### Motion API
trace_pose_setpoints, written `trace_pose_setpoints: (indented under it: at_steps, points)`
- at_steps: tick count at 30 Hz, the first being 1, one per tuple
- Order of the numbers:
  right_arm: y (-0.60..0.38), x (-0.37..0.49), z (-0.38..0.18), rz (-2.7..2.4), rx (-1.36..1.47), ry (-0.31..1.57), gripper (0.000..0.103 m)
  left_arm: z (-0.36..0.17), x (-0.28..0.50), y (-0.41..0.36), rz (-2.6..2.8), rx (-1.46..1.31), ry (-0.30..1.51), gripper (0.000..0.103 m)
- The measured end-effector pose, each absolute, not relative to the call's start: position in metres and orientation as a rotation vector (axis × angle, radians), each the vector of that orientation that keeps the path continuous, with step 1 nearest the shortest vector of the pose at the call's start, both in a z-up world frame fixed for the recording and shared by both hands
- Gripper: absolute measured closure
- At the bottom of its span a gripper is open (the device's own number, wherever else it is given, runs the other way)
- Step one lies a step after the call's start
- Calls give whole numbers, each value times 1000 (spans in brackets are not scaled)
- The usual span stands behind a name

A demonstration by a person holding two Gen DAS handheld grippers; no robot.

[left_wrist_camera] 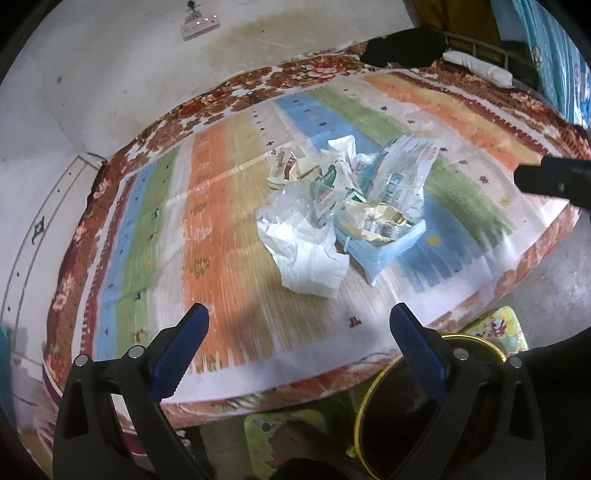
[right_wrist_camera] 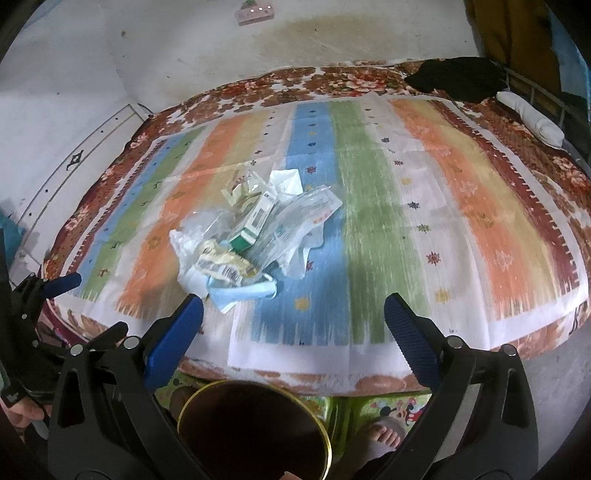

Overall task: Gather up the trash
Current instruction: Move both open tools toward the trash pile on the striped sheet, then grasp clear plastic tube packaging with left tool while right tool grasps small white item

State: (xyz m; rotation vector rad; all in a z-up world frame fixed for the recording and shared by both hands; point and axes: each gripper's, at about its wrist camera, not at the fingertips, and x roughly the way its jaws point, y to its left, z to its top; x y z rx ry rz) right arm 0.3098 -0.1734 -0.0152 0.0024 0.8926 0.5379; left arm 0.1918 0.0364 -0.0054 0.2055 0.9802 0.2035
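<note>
A pile of trash (left_wrist_camera: 343,206) lies on the striped cloth of the bed: white crumpled paper (left_wrist_camera: 306,254), a green-and-white carton (left_wrist_camera: 323,192), clear plastic wrappers, a yellow wrapper (left_wrist_camera: 380,221) and a light blue mask (left_wrist_camera: 384,251). The pile also shows in the right wrist view (right_wrist_camera: 251,236). My left gripper (left_wrist_camera: 299,332) is open and empty, short of the pile. My right gripper (right_wrist_camera: 293,325) is open and empty, near the bed's front edge, right of the pile. A dark bin with a gold rim (right_wrist_camera: 255,428) stands on the floor below the bed edge; it also shows in the left wrist view (left_wrist_camera: 406,413).
The bed (right_wrist_camera: 461,221) has a floral blanket under the striped cloth. A black cloth (right_wrist_camera: 458,79) and a white roll (right_wrist_camera: 532,118) lie at its far right. A colourful floor mat (right_wrist_camera: 391,406) and a bare foot (right_wrist_camera: 384,432) are beside the bin. A power strip (left_wrist_camera: 201,26) hangs on the wall.
</note>
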Motion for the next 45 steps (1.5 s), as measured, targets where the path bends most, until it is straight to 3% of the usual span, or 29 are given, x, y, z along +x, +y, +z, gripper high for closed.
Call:
trace_pose_setpoints:
  at_steps: [12,28,37,41,45]
  points:
    - [-160,366,-34,511,48,940,23,-40,240,48,207,213,1011,20]
    - [-160,431,-80,514,277,1126,43,-62,269,36,184,346,960,22]
    - [-144,447,-84,535,277,1139,62,-67,283,34,205,413,939,26]
    - [-138,453,-87,536,257,1147,77,-70,291,35,205,423,941,26]
    - [-133,459,-91,529,239,1160,91,-74,298,32,186,450,923,34]
